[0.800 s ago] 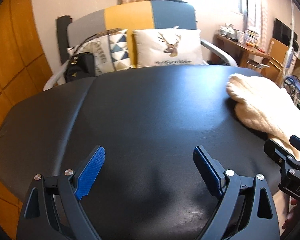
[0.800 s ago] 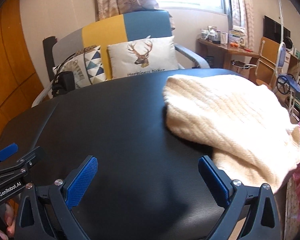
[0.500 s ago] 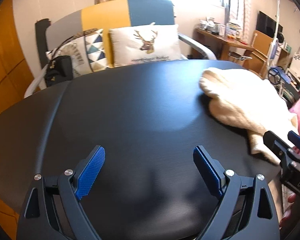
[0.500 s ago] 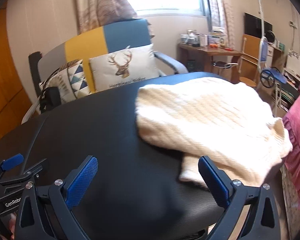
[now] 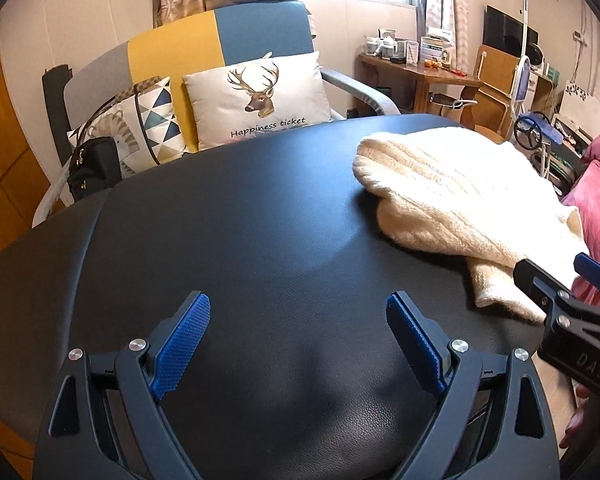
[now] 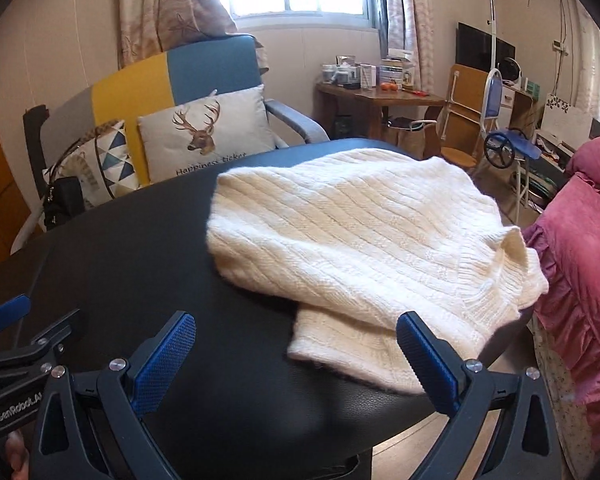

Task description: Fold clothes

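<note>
A cream knitted sweater (image 6: 364,248) lies crumpled on the right side of a black padded table (image 6: 148,264), one edge hanging toward the near right corner. My right gripper (image 6: 296,344) stands open just short of the sweater's near edge, nothing between its blue pads. The left wrist view shows the same sweater (image 5: 460,200) far right. My left gripper (image 5: 300,336) is open over bare black table (image 5: 240,220), well left of the garment. The right gripper's tip (image 5: 560,292) shows at that view's right edge.
A sofa chair with a deer cushion (image 5: 260,96) and a patterned cushion stands behind the table, with a black bag (image 5: 94,168) on its left. A pink bedspread (image 6: 572,264) lies close on the right. A wooden desk (image 6: 380,100) and chairs fill the back right.
Both grippers have swung right, so the sweater sits nearer the middle of each view. The right gripper has drawn up to the sweater's near edge. Both stay open.
</note>
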A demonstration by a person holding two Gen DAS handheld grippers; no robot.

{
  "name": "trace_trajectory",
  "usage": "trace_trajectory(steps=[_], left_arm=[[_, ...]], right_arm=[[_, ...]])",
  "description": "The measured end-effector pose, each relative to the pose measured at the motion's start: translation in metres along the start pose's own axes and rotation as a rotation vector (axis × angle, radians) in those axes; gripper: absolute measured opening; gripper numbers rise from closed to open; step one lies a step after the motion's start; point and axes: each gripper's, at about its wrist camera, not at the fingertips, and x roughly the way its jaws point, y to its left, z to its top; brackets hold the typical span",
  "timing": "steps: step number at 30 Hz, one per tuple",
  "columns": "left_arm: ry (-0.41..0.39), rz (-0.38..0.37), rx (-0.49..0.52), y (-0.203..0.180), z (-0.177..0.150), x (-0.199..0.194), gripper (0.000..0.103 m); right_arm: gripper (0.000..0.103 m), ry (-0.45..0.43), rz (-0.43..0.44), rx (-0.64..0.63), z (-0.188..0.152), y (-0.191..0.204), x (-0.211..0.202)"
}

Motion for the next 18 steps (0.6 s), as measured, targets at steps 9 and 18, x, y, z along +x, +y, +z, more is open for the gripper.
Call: trace_trajectory(steps=[9, 18], left_arm=[[0.021, -0.015, 0.049, -0.013, 0.0, 0.01, 0.093], [0.02, -0.01, 0.032, -0.013, 0.009, 0.016, 0.093]], right_arm=[[0.103, 0.008, 0.005, 0.012, -0.002, -0.002, 0.005], [0.103, 0.001, -0.005, 0.04, 0.0, -0.014, 0.003]])
